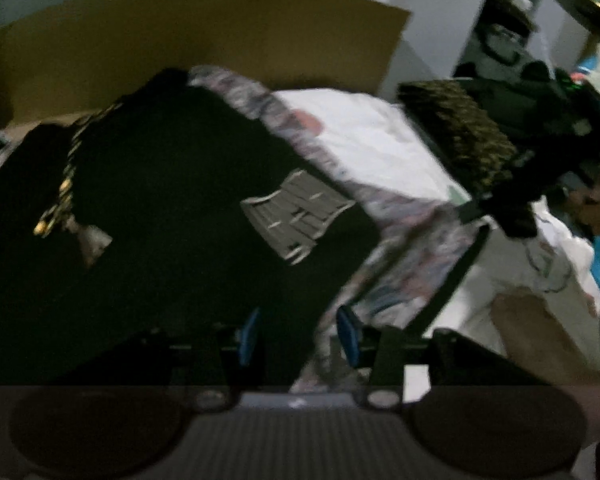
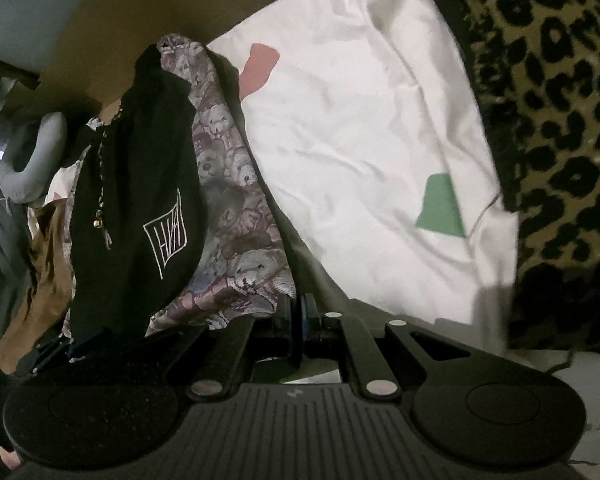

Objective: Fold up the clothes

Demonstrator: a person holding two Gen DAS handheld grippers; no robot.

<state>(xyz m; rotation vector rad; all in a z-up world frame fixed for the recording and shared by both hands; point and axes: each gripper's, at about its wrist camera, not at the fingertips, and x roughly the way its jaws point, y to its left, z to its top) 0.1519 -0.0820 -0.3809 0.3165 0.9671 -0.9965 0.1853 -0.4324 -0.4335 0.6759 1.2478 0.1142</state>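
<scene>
A black garment (image 1: pixel 172 184) with a pale square logo (image 1: pixel 296 216) and a beaded drawstring (image 1: pixel 60 196) lies over bear-print fabric (image 1: pixel 400 248) on a white sheet (image 1: pixel 372 148). My left gripper (image 1: pixel 298 336) is open, its blue pads (image 1: pixel 350 338) straddling the black garment's edge where it meets the bear print. In the right wrist view the black garment (image 2: pixel 136 208) and bear-print fabric (image 2: pixel 236 232) run up the left. My right gripper (image 2: pixel 298 312) is shut at the lower corner of the bear-print fabric. From the left wrist view the right gripper (image 1: pixel 476 208) shows at the right, though this view is blurred.
Leopard-print fabric (image 2: pixel 552 128) hangs close on the right gripper's right side and covers that edge of the white sheet (image 2: pixel 360 140). A brown cardboard sheet (image 1: pixel 188 36) stands behind. A grey curved object (image 2: pixel 32 160) and brown cloth (image 2: pixel 40 280) lie far left.
</scene>
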